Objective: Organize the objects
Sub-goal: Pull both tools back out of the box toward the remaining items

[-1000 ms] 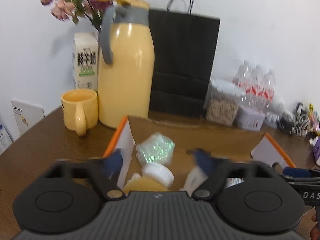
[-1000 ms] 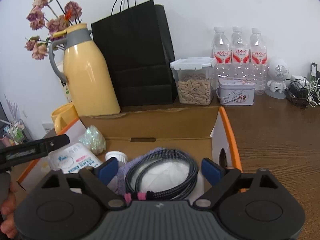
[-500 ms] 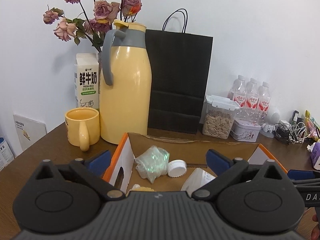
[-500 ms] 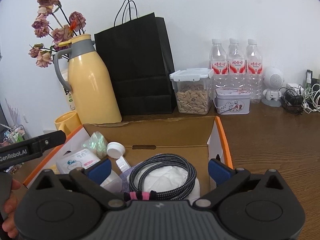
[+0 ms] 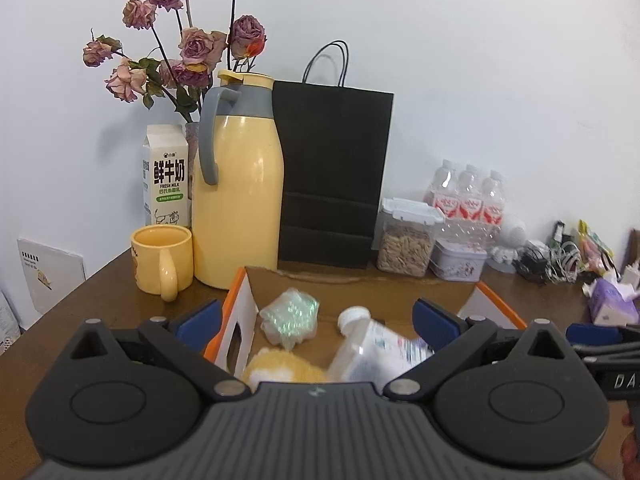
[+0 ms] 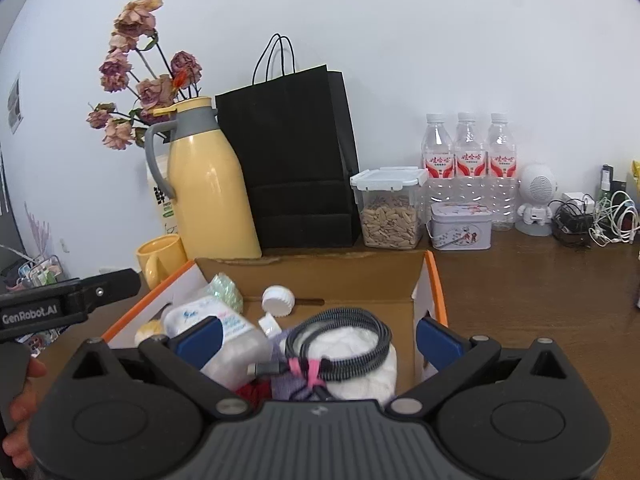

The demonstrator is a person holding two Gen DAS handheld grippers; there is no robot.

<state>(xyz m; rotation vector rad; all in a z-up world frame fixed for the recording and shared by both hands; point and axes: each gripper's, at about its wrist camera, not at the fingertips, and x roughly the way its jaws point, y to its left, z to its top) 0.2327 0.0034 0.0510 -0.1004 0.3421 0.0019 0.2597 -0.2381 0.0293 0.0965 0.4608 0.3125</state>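
An open cardboard box (image 5: 360, 286) (image 6: 332, 276) with orange-edged flaps sits on the brown table. In it lie a white bottle with a white cap (image 5: 372, 350) (image 6: 224, 332), a glittery green bundle (image 5: 290, 316) (image 6: 226, 290), a yellow fuzzy item (image 5: 280, 368) and a coiled grey cable (image 6: 340, 338) on white cloth. My left gripper (image 5: 316, 320) is open and empty above the box's left half. My right gripper (image 6: 318, 338) is open and empty above the cable. The left gripper also shows at the left of the right wrist view (image 6: 68, 300).
Behind the box stand a yellow thermos (image 5: 238, 208), a yellow mug (image 5: 162, 262), a milk carton (image 5: 166, 180), dried roses, a black paper bag (image 5: 332, 176), a seed jar (image 6: 390, 210), a tin (image 6: 460, 226), water bottles (image 6: 468, 160) and tangled cables (image 6: 600, 220).
Both grippers pulled back and rose from the box. The left jaws opened wider. The white bottle now lies in the box, tilted and blurred.
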